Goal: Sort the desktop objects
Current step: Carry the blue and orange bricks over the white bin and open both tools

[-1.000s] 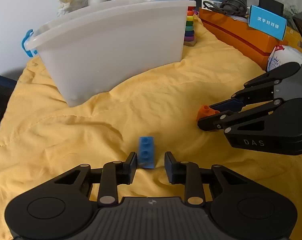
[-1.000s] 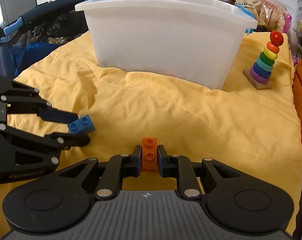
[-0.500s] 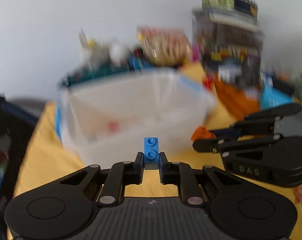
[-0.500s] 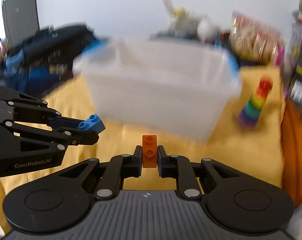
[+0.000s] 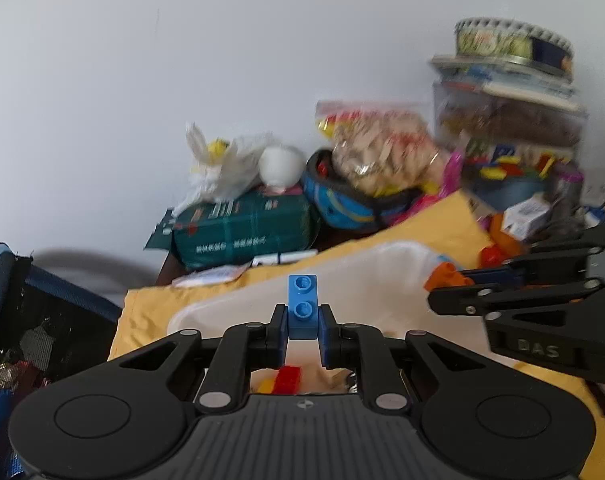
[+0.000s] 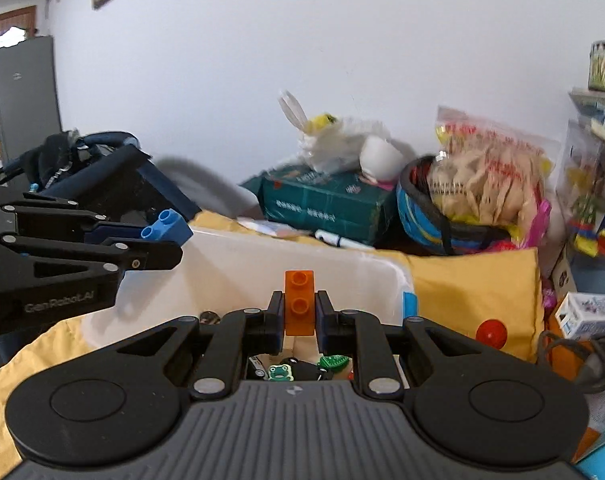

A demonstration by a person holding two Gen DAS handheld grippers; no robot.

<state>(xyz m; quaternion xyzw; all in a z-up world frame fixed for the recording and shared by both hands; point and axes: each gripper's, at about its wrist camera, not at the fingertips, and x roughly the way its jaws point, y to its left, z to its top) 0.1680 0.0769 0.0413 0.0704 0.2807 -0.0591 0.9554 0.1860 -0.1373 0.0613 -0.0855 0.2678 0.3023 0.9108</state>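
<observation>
My left gripper (image 5: 302, 320) is shut on a blue two-stud brick (image 5: 302, 306) and holds it above the open white plastic bin (image 5: 362, 276). My right gripper (image 6: 299, 312) is shut on an orange two-stud brick (image 6: 299, 302), also held over the bin (image 6: 254, 256). Each gripper shows in the other's view: the right one with its orange brick (image 5: 446, 276) at the right, the left one with its blue brick (image 6: 166, 232) at the left. Small toys lie inside the bin, among them a red brick (image 5: 288, 378) and a green frog piece (image 6: 280, 372).
The bin stands on a yellow cloth (image 6: 470, 280). Behind it are a green package (image 5: 242, 232), a white plastic bag (image 6: 342, 144), a snack bag (image 6: 490, 168) in a blue bowl, and stacked boxes at the right. A dark mesh frame (image 6: 102, 176) stands at the left.
Both grippers rose from the cloth, each with its brick, and moved forward over the bin. The left one closed on the blue brick a second ago.
</observation>
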